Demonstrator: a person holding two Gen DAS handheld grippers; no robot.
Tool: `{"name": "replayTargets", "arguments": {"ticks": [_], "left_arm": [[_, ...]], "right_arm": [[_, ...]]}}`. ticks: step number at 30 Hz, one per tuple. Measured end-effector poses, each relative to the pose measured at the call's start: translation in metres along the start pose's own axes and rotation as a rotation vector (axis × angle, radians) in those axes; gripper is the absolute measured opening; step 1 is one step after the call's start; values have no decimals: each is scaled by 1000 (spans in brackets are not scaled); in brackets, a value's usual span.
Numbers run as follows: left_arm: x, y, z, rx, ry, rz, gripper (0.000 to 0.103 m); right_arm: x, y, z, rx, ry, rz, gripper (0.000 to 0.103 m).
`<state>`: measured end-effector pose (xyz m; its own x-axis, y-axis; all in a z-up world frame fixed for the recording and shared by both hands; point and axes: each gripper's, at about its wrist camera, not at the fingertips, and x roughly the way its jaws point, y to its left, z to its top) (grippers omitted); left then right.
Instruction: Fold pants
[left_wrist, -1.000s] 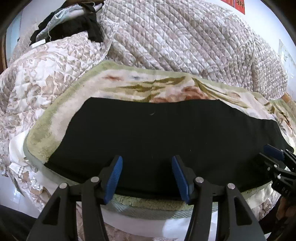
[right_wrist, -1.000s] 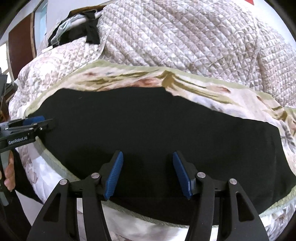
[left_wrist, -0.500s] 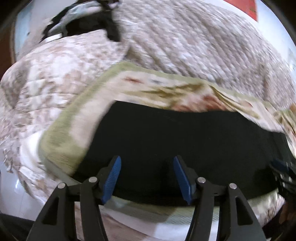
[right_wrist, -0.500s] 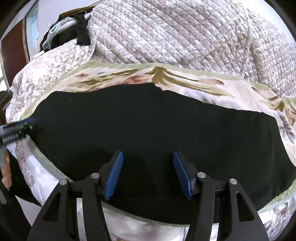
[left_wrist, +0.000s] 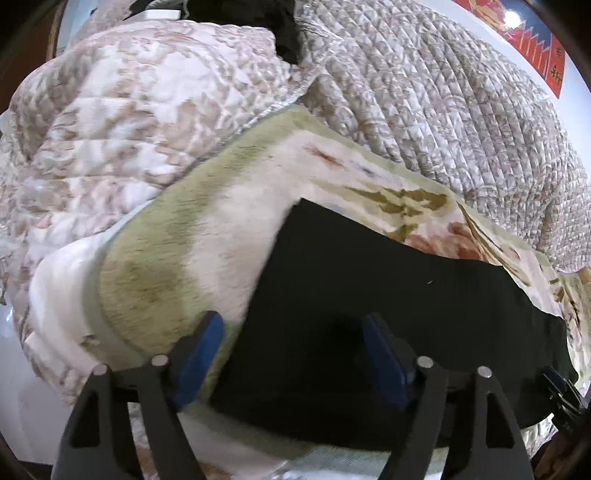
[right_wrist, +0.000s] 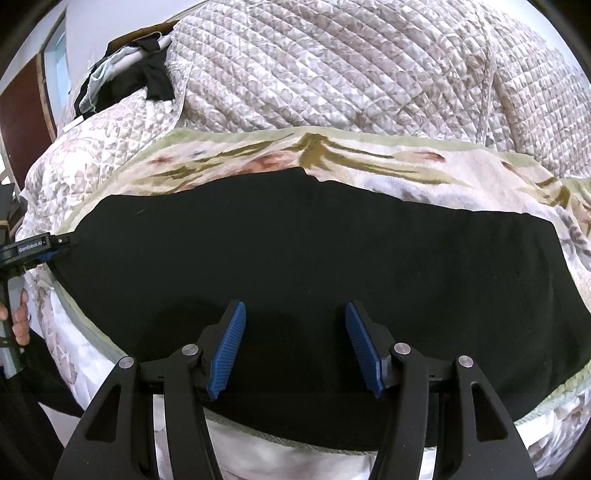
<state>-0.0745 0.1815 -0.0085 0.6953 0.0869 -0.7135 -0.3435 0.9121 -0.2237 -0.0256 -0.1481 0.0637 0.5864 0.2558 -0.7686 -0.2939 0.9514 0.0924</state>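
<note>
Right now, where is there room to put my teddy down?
A bare patch of floral blanket lies left of the black pants, below the quilt. A thinner strip runs behind the pants. The middle is covered, with both grippers over the near edge.

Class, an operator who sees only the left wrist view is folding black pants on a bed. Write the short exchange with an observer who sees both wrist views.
Operator: My left gripper is opening over the left end of the pants and grips nothing. Is the right gripper holding them?
Observer: No. The right gripper is open over their near edge and grips nothing.
Operator: How does the pants' right end lie?
Observer: Flat on the floral blanket, with blanket showing beyond it.
</note>
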Motion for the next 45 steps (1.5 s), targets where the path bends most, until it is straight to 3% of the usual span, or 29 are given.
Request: {"name": "replayTargets", "arguments": {"ticks": [3,8,10,16,20,22,25,32,34,39,45], "left_arm": [[-1,-2,-1,-11,-7,-26,77],[-7,6,-5,-47,-18,-25,42],[-6,13,-4,-78,-16,-34,35],[-1,10,1,-69,-10,-2,28],[-9,6,2,-66,-19,-18,13],[-14,0,3,-38,-32,-6,13],[-12,0,7,-26,-34,37,22],[-1,10,5,-68,1,10,22],[-2,9,4,-70,3,3,15],[-13,-7,9,-85,5,-125,10],[-28,-67,22,-7,7,-296,10]], "right_arm": [[-1,-3,1,25,-3,17,57],[-2,-6,1,50,-3,38,57],[-2,-6,1,53,-4,42,57],[-3,-5,0,61,-7,59,57],[-4,-8,1,73,-10,70,57],[-4,-10,1,83,-10,77,57],[-5,-12,1,97,-12,84,57],[-5,-14,1,121,-14,95,57],[-5,-14,2,125,-13,96,57],[-7,-17,3,125,-17,87,57],[-12,-28,4,170,-33,56,57]]}}
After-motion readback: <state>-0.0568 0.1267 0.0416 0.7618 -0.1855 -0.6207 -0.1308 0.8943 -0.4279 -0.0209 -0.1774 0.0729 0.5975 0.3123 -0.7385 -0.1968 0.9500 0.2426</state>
